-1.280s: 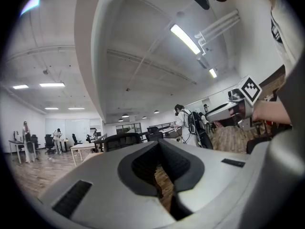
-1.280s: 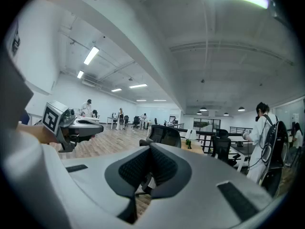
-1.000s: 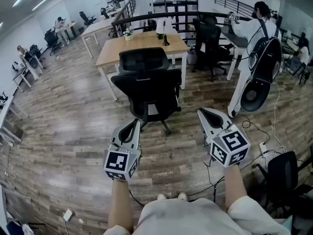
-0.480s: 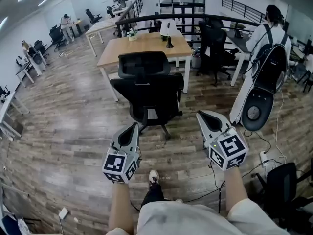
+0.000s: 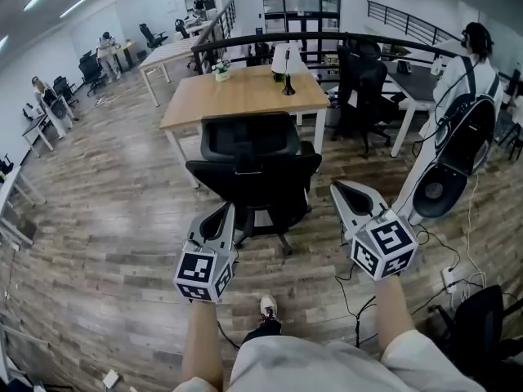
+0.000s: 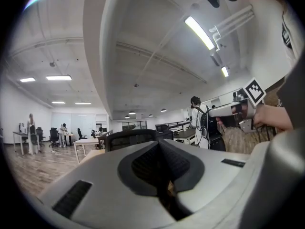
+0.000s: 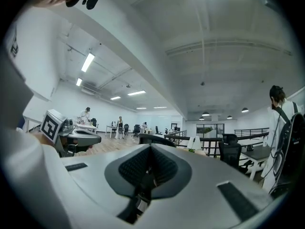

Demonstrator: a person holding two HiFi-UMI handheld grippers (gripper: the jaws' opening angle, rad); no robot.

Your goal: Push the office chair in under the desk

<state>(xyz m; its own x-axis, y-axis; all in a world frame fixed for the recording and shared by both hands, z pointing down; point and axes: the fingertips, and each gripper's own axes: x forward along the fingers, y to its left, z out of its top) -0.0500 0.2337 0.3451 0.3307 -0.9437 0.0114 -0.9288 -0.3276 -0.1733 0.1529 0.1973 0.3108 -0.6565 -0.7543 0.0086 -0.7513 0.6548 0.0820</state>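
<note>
Push not started, by the look of it. Office chair point(image 5: 255, 168) sits on the wood floor just short of the desk point(image 5: 237, 96), backrest toward you, seat not yet under the surface. Left gripper point(image 5: 223, 213) and right gripper point(image 5: 342, 190) flank the backrest; contact not evident. Fingers point(image 6: 143, 163) pressed together on both, holding nothing. Left: reach the backrest, roll it in.

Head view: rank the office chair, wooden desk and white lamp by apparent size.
1. Office chair, though it sits nearer the camera.
2. Wooden desk, close behind.
3. White lamp, by far the smallest.
</note>
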